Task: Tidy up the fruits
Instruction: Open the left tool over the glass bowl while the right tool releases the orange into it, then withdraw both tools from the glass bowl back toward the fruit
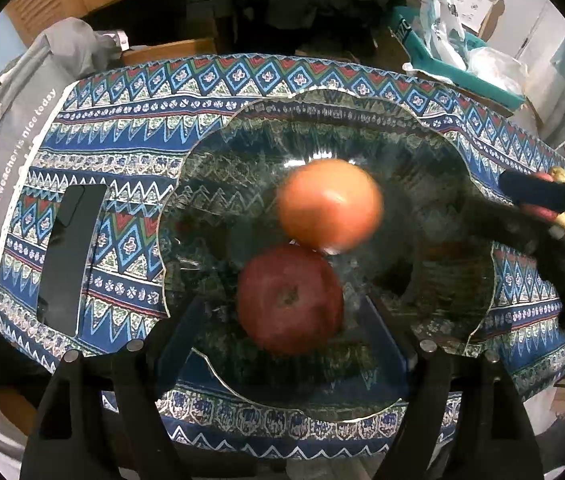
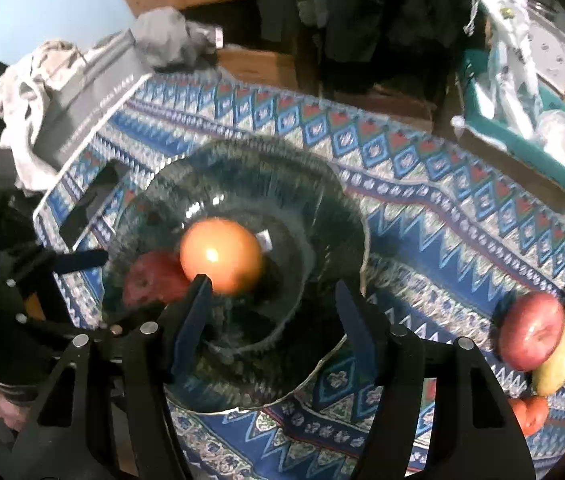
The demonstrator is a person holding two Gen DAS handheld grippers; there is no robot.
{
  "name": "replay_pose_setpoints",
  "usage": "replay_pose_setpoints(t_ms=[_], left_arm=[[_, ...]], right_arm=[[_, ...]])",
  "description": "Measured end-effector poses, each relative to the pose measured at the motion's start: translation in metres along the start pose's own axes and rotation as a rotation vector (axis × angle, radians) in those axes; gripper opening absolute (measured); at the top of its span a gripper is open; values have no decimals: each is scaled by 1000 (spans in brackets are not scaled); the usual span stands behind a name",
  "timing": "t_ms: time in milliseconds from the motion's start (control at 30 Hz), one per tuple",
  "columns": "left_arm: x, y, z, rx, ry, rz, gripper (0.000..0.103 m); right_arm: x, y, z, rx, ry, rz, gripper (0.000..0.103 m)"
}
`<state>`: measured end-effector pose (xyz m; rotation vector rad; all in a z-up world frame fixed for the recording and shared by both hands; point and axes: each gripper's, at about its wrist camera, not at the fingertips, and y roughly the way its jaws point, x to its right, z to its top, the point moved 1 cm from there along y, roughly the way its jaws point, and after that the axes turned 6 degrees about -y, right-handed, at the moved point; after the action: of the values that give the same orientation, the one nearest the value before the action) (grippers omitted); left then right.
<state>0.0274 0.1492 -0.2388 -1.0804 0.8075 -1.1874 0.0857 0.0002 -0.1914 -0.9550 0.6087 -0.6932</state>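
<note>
Left wrist view: glass bowl (image 1: 462, 152) on the patterned cloth (image 1: 122, 140) of the bench, holding a red apple (image 1: 289, 299) and, touching it on the far side, an orange fruit (image 1: 329, 205) that is motion-blurred, so probably not at rest. The left gripper (image 1: 282, 344) hangs over the near rim, its fingers apart with nothing between them. A phone (image 1: 68, 256) lies on the cloth left of the bowl

Right wrist view: the right gripper (image 2: 272, 280) is above the bowl (image 2: 346, 200), fingers apart and empty, the orange fruit (image 2: 221, 255) just beyond the left fingertip. More fruit (image 2: 550, 344) waits at the cloth's right edge, near the drop

Risks, as judged: the unsettled fruit may roll and knock the apple; a finger may strike the glass rim; the waiting pile, nudged on approach, may roll off the bench
</note>
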Motion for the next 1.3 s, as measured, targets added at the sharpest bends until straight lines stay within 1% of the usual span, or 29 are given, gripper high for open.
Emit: replay_pose_setpoints(t_ms=[200, 333, 467, 600, 767, 867, 967, 1100, 1300], left_arm=[[5, -18, 4, 42, -14, -25, 81], [13, -29, 6, 68, -6, -39, 81], [23, -40, 6, 87, 7, -57, 81], [33, -52, 6, 111, 24, -69, 81], [50, -67, 7, 136, 40, -95, 81], [60, -76, 8, 156, 50, -108, 81], [71, -84, 8, 175, 65, -117, 81], [87, -90, 9, 183, 83, -130, 82], [110, -97, 11, 204, 114, -118, 82]], right_arm=[[7, -29, 5, 68, 32, -33, 66], [9, -50, 4, 113, 25, -90, 66], [13, -71, 2, 155, 27, -140, 75], [16, -92, -1, 199, 33, -174, 75], [26, -121, -12, 254, 51, -226, 79], [36, -135, -21, 280, 77, -254, 80], [49, -150, -30, 302, 104, -296, 80], [70, -168, -43, 327, 148, -366, 83], [99, -192, -65, 349, 214, -394, 83]])
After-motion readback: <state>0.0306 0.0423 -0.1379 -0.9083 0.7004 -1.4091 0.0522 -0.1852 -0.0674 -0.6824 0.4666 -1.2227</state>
